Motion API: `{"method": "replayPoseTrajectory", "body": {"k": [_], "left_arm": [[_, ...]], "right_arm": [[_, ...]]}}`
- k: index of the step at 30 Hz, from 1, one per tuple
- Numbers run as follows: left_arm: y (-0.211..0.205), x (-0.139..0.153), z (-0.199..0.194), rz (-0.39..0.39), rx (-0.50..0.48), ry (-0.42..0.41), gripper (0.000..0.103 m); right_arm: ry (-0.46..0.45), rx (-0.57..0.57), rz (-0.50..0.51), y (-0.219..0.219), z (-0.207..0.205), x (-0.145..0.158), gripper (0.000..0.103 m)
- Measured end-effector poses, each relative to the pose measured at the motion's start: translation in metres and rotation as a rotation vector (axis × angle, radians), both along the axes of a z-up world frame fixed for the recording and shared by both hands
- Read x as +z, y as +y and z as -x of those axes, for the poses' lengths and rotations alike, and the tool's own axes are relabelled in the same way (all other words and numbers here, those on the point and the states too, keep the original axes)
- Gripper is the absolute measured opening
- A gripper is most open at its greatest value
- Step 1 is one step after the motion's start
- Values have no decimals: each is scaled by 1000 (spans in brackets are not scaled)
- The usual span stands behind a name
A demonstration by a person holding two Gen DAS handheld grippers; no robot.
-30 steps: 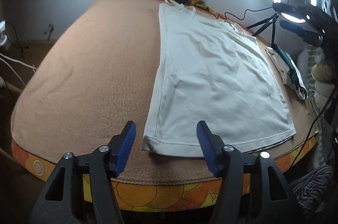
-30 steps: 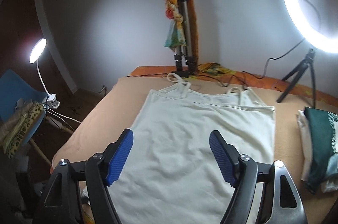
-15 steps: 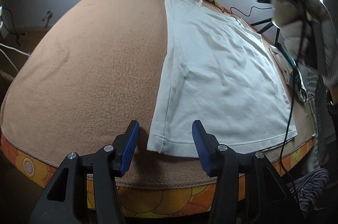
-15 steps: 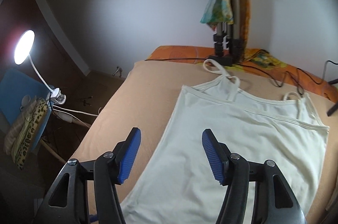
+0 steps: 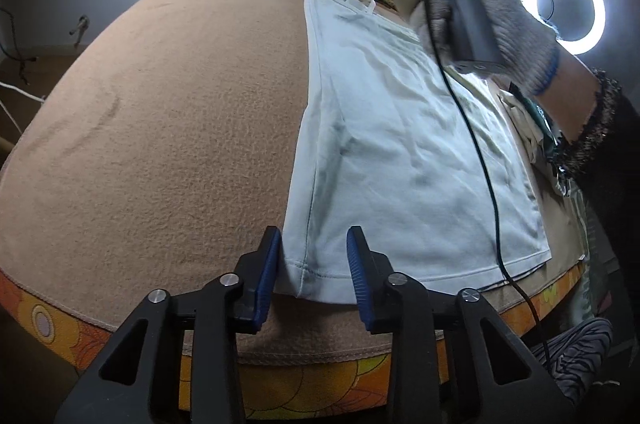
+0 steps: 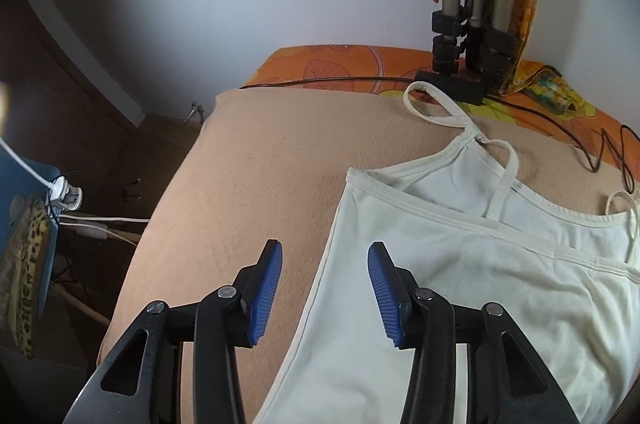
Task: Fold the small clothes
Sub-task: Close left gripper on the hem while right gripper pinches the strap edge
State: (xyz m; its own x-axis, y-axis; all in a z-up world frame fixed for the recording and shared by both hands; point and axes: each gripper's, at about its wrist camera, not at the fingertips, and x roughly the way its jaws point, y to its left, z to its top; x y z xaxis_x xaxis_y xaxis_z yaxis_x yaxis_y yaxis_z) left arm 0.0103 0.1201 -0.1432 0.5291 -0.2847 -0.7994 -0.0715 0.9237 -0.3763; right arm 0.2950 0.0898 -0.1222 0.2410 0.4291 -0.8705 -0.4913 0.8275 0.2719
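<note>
On my far left the tan fleece blanket (image 5: pixel 168 127) lies bare and wide, running down to its stitched front hem over the orange flower-patterned sheet (image 5: pixel 304 388); all of that is free room. A second ago my left gripper (image 5: pixel 314 278) stood wider and just short of the cloth. Its jaws have just been closing, and the near left hem corner of the white strappy cotton top (image 5: pixel 404 143) now sits between the blue pads, bunched up a little. The left pad meets the cloth's side edge, while I cannot tell whether the right pad presses yet.

The top lies flat on the blanket, its left side edge running straight away from me, its bottom hem close to the blanket's front edge.

Farther right, my right hand in a grey knitted glove (image 5: pixel 492 11) has swung in over the top's far end, where only the white ring light (image 5: pixel 564 9) showed before. My right gripper (image 6: pixel 325 294) has dropped from mid-cloth to the top's left side edge below the shoulder strap (image 6: pixel 444 107). Its jaws have just been closing too, yet they stand apart, straddling that edge with the pads clear of the fabric. The black tripod foot (image 6: pixel 464 63) stands just beyond the strap.
</note>
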Motion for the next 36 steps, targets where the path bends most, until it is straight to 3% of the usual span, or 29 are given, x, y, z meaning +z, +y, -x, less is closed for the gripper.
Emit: {"method": "replayPoseTrajectory", "body": {"k": [6,20,25,28,36], "left_arm": [[4,-4,-1,68,-2,8,11],[-12,5,-3,94,-65,-39,7],[-17,8,-4,86,-83,-52,7],[-19,10,-3,74,-97,-64,7],[-30,21,1,57,-146,-106,6]], "right_arm": [[-12,-5,72,21,-16,-18,42],[-60,12,174,39,-35,-36,36],[-80,26,209,43,-37,-37,19],[-63,21,179,36,-42,-36,7],[-82,-14,115,5,-41,-22,3]]}}
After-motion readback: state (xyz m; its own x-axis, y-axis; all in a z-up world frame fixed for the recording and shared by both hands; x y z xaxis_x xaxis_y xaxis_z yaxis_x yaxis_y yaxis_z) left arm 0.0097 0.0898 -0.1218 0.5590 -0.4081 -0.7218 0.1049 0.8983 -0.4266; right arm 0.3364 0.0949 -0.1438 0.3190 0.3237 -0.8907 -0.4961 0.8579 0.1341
